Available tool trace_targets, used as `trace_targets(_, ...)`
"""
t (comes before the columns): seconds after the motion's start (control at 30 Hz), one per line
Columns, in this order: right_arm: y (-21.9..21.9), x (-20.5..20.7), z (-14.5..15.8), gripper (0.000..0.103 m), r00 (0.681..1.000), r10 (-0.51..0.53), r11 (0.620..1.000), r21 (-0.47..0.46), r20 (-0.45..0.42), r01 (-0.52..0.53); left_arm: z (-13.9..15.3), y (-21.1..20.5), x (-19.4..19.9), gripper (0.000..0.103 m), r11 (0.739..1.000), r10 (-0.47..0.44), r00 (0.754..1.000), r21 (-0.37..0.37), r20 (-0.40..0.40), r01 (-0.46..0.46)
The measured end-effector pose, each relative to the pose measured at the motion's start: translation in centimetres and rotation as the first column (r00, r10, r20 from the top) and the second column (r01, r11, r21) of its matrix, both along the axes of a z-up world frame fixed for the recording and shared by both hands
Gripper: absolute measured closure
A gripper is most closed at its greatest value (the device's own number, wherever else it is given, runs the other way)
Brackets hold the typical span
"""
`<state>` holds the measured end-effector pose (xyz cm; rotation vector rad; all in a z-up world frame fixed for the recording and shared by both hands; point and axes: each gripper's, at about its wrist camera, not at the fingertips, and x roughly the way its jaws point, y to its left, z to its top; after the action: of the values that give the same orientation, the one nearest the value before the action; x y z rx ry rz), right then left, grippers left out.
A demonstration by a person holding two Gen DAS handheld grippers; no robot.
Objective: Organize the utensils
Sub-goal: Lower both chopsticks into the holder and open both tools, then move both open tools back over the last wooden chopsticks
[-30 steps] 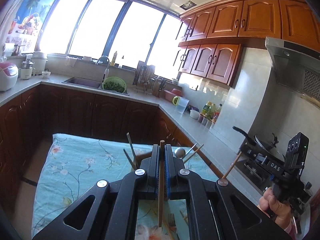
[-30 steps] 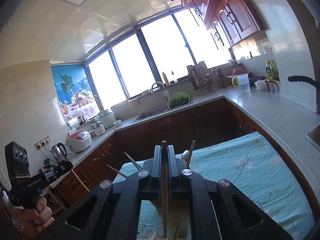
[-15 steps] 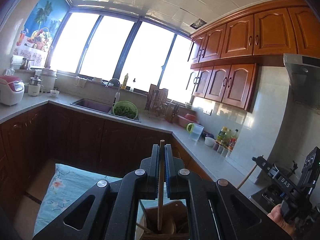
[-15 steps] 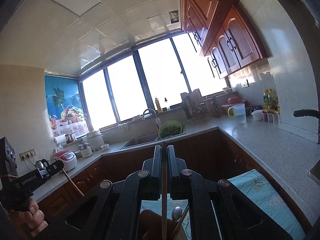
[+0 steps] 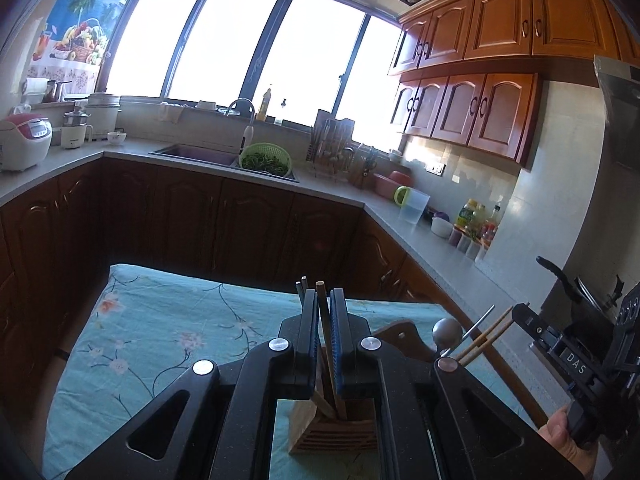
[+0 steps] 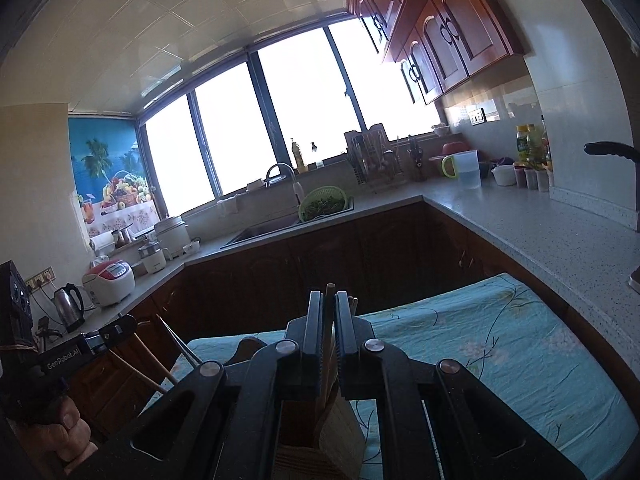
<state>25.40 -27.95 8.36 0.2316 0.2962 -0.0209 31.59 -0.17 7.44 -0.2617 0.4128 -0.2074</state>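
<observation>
- Two tongs each held one chopstick: our left tongs (image 5: pixel 325 312) looked a little apart around a wooden chopstick (image 5: pixel 327 336), maybe letting go.
- Our right tongs (image 6: pixel 329 316) were clamped on another chopstick (image 6: pixel 329 300).
- Both sticks pointed down into the wooden holder (image 5: pixel 336 430) on the worktop (image 5: pixel 160 332), so they would stand up.

Both cameras sit close above the wooden holder (image 5: pixel 334 426) on the blue-clothed table (image 5: pixel 160 332), facing the sink (image 5: pixel 192 151) under the windows. The left view comes from the holder's left, the right from its right; both share holder (image 6: pixel 320 436), table and sink counter.
</observation>
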Motion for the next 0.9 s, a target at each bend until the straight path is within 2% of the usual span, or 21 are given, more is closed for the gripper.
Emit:
trace_targets(0.07,0.1,0.1,-0.3,0.098,1.0,0.009,1.0,-0.001,-0.021,-0.009,0.5,0.1,0.1,0.098,1.0,0.003,1.0,0.028,0.011,-0.003)
trace_targets(0.23,-0.1,0.1,0.0,0.098,0.999,0.012,1.0,-0.001,-0.038,-0.013,2.4,1.0,0.2,0.098,0.999,-0.004,1.0,0.032,0.003,0.004)
trace_targets(0.4,-0.2,0.3,0.1,0.097,0.999,0.014,1.0,0.001,-0.049,-0.014,2.6,1.2,0.1,0.098,0.999,-0.005,1.0,0.033,0.001,0.005)
trace_targets(0.43,-0.2,0.4,0.1,0.093,0.998,0.013,1.0,0.004,-0.054,-0.013,2.7,1.1,0.2,0.098,0.999,-0.011,1.0,0.037,-0.008,0.012)
trace_targets(0.5,-0.3,0.4,0.1,0.092,0.998,0.022,1.0,0.018,-0.054,-0.021,2.3,1.7,-0.4,0.092,0.999,-0.023,0.999,0.042,-0.026,0.024)
trace_targets(0.57,-0.3,0.1,0.3,0.079,0.999,0.022,0.999,0.025,-0.044,-0.021,2.5,2.0,-0.8,0.07,0.999,-0.017,1.0,0.042,-0.022,0.018)
trace_targets(0.63,-0.5,-0.7,0.9,0.054,1.0,0.021,0.999,0.034,-0.015,-0.021,3.1,2.3,-1.4,0.062,0.999,-0.016,1.0,0.032,0.003,0.016)
trace_targets(0.7,-0.6,-1.5,1.6,0.05,1.0,0.024,0.999,0.047,0.016,-0.025,3.6,2.5,-1.9,0.058,1.0,-0.017,1.0,0.025,0.014,0.017)
trace_targets(0.73,-0.8,-2.0,2.0,0.047,0.999,0.025,0.998,0.052,0.03,-0.027,3.6,2.6,-2.3,0.052,1.0,-0.015,1.0,0.022,0.02,0.015)
trace_targets(0.77,-0.9,-2.5,2.3,0.037,0.999,0.025,0.998,0.059,0.043,-0.027,3.8,2.7,-2.8,0.047,1.0,-0.013,0.999,0.017,0.031,0.013)
trace_targets(0.8,-1.1,-3.1,2.6,0.023,0.998,0.022,0.998,0.065,0.055,-0.025,3.8,2.8,-3.5,0.044,1.0,-0.009,0.999,0.011,0.038,0.009)
trace_targets(0.83,-1.2,-3.7,2.9,0.012,0.997,0.021,0.997,0.07,0.068,-0.026,4.1,3.0,-4.1,0.033,1.0,-0.003,0.999,0.006,0.043,0.003)
trace_targets(0.87,-1.3,-4.4,3.1,0.01,0.996,0.019,0.997,0.071,0.081,-0.025,4.1,3.2,-4.8,0.025,1.0,0.004,0.999,0.0,0.051,-0.004)
trace_targets(0.9,-1.3,-5.1,3.2,0.007,0.996,0.017,0.997,0.069,0.09,-0.023,3.9,3.4,-5.8,0.024,1.0,0.01,0.998,-0.008,0.061,-0.01)
